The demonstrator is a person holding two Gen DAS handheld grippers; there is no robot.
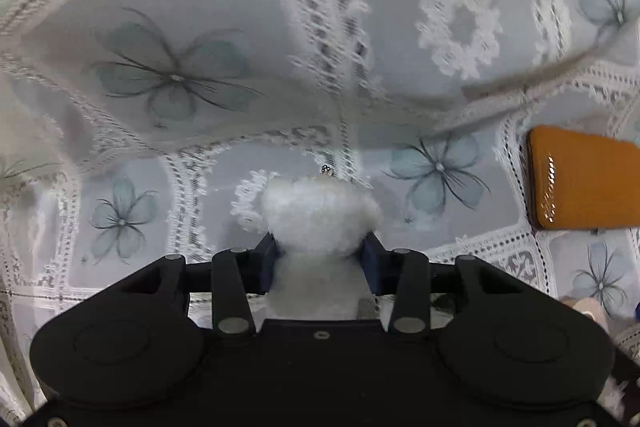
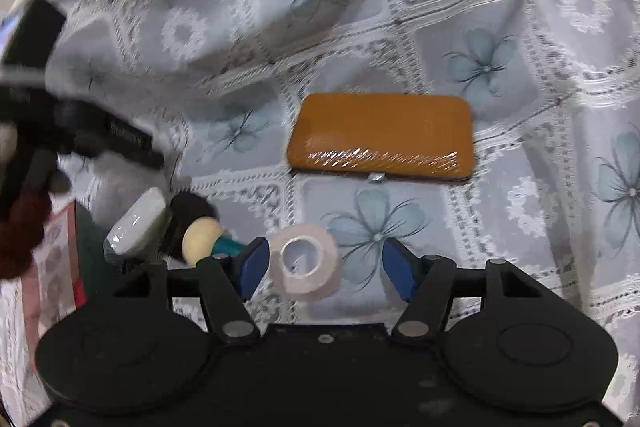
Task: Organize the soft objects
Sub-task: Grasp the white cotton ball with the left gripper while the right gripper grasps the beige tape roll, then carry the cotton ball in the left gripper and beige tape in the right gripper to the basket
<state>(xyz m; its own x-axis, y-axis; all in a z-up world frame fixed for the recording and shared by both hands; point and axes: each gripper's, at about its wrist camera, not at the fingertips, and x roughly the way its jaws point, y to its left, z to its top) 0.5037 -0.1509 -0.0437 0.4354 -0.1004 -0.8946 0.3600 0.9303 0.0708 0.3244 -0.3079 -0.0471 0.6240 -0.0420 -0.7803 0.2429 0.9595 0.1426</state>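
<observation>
Right wrist: tablecloth [image 2: 500, 7] (floral lace) under case [image 2: 382, 137].

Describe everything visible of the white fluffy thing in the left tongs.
The white fluffy toy looks like soft plush, woolly and rounded, with a small metal bead chain at its top. It sits between the blue pads of the left tongs, which press in on both its sides above the floral lace tablecloth. Its lower part is hidden.

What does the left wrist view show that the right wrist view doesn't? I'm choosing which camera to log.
Only the left wrist view: the left gripper pinching a white fluffy toy. Only the right wrist view: the right gripper, open around a roll of white tape, untouched. Both: the orange case on the floral lace cloth.
</observation>
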